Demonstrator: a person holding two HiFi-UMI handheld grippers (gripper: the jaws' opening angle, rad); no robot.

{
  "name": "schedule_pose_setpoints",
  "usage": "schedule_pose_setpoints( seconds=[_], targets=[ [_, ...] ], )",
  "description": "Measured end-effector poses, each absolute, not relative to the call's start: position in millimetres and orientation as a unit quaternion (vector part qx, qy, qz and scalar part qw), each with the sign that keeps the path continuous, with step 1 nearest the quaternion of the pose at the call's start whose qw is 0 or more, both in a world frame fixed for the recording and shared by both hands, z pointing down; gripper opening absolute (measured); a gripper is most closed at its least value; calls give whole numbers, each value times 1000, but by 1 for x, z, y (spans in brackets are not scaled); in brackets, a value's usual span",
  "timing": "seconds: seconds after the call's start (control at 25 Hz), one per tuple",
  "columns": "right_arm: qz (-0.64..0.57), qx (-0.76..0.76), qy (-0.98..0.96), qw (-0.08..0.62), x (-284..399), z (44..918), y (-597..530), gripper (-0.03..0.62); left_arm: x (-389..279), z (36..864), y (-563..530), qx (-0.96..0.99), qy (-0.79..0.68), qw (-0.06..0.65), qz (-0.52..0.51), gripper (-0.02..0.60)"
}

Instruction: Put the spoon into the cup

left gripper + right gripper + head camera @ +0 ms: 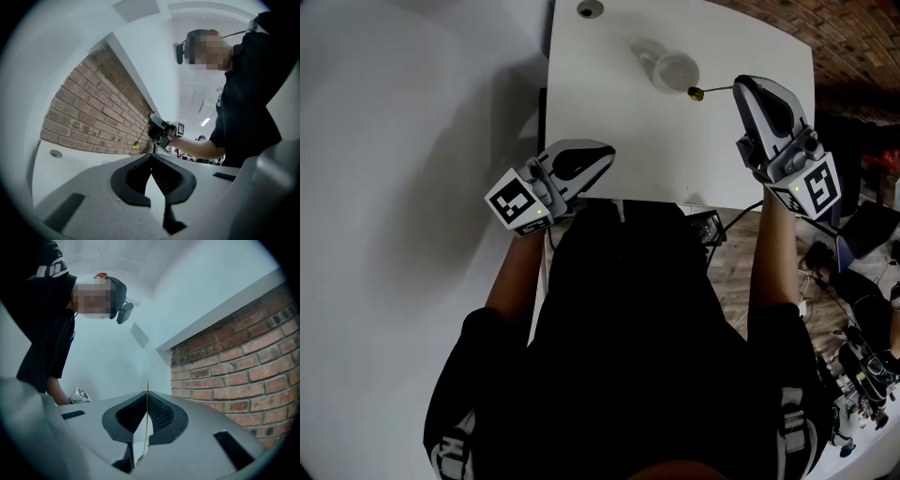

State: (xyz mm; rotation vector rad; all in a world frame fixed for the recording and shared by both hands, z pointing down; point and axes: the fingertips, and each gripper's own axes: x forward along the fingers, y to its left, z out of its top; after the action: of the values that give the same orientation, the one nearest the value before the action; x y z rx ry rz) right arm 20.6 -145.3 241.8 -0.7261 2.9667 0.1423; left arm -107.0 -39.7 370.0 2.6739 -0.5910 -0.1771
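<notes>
The white table (609, 112) fills the middle of the head view, with a brick wall (243, 357) beyond it. The left gripper (607, 154) hangs over the table's near edge. In its own view its fingers (164, 180) meet at the tips with nothing between them. The right gripper (739, 86) is further out on the right, and its fingers (161, 416) are clamped on the thin handle of the spoon (709, 91), which the right gripper view shows edge-on, running out past the tips. The white cup (676, 71) stands on the far part of the table, upright and open, with its handle to the left. The spoon is not in it yet: its small gold bowl is just beside the cup's near right side, pointing towards it. How high above the rim it sits cannot be told.

The spoon looks slim, stiff and very light, probably metal and so smooth. A pinch on the flat of the handle, well back from the bowl, as here, seems the right hold, because it leaves the bowl end free to go in first. So narrow a handle could swivel in the grip if it knocks the rim. The cup looks light and breakable, and a nudge might slide or tip it.

No brand, label or readable writing shows; the marker cubes (523, 201) carry only black-and-white patterns.
</notes>
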Motion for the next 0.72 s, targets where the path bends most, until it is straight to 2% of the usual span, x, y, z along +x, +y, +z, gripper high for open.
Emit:
schedule_pose_setpoints(
  seconds=[0.36,0.72],
  targets=[
    [53,-230,970,55,4,244,-197,8,-106,366,-72,957,-209,186,-72,17],
    [9,-252,967,39,4,308,-231,9,-100,380,-90,955,-211,200,-60,17]
  ],
)
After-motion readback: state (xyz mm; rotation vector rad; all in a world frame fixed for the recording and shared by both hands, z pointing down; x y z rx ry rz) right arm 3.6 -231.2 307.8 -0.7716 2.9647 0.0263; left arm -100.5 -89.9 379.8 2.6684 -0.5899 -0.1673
